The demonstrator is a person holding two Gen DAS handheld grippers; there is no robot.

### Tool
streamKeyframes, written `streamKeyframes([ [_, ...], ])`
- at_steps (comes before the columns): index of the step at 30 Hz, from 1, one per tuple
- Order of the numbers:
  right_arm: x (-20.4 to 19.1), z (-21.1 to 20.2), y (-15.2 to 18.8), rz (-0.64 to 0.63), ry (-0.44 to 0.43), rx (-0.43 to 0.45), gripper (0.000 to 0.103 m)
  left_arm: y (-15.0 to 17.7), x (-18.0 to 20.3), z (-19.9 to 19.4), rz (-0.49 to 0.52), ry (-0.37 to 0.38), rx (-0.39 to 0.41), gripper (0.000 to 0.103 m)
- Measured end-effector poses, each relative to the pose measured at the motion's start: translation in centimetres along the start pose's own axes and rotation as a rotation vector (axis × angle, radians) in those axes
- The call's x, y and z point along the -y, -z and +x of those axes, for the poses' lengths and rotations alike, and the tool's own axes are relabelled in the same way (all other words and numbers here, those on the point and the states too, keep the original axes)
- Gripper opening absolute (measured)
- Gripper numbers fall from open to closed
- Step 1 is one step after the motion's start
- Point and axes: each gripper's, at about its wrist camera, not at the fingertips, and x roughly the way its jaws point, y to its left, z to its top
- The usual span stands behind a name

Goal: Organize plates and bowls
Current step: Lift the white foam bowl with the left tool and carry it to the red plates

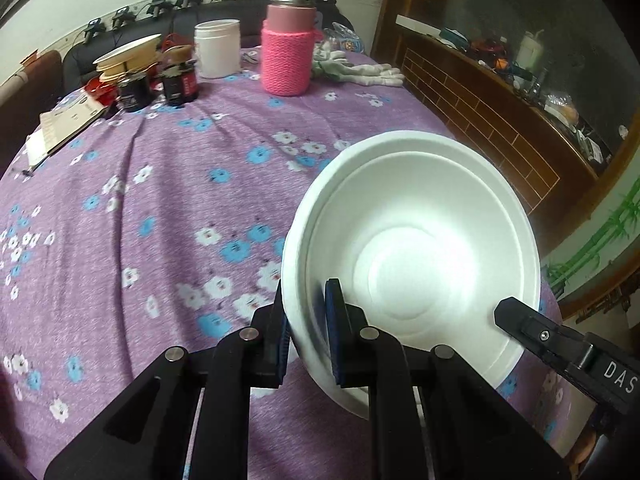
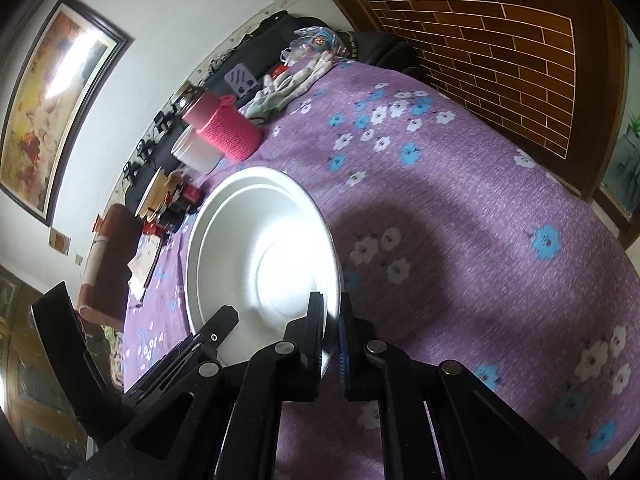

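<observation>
A white bowl (image 1: 416,240) is held tilted above the purple flowered tablecloth (image 1: 160,200). My left gripper (image 1: 306,312) is shut on the bowl's near-left rim, one pad inside and one outside. My right gripper (image 2: 331,332) is shut on the same white bowl (image 2: 260,248) at its rim; its body shows at the lower right of the left wrist view (image 1: 560,344). A stack of plates and bowls (image 1: 128,58) stands at the far left of the table, also in the right wrist view (image 2: 154,196).
At the back of the table stand a bottle in a pink knitted sleeve (image 1: 286,52), a white jar (image 1: 217,48), dark jars (image 1: 160,84), papers (image 1: 68,124) and white gloves (image 1: 360,70). A brown cabinet (image 1: 500,120) stands to the right.
</observation>
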Motion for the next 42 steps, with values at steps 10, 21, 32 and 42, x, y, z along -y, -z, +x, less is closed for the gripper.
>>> streamKeyframes([
  [10,-3.0,0.2,2.2,-0.075,0.01,-0.011,0.006,1.4,-3.0,-1.4,-0.038,-0.016,0.014,0.013],
  [21,-6.9,0.8,4.1,-0.156,0.006,-0.027,0.006,2.5,-6.7,-2.9,-0.097,-0.037,0.029,0.013],
  [32,-10.1,1.2,5.3,-0.22,-0.022,-0.04,0.006,3.1,-9.5,-4.8,-0.133,-0.079,0.056,0.013],
  [42,-12.3,1.8,6.7,-0.26,-0.058,-0.064,0.006,4.0,-11.7,-6.2,-0.156,-0.127,0.072,0.013],
])
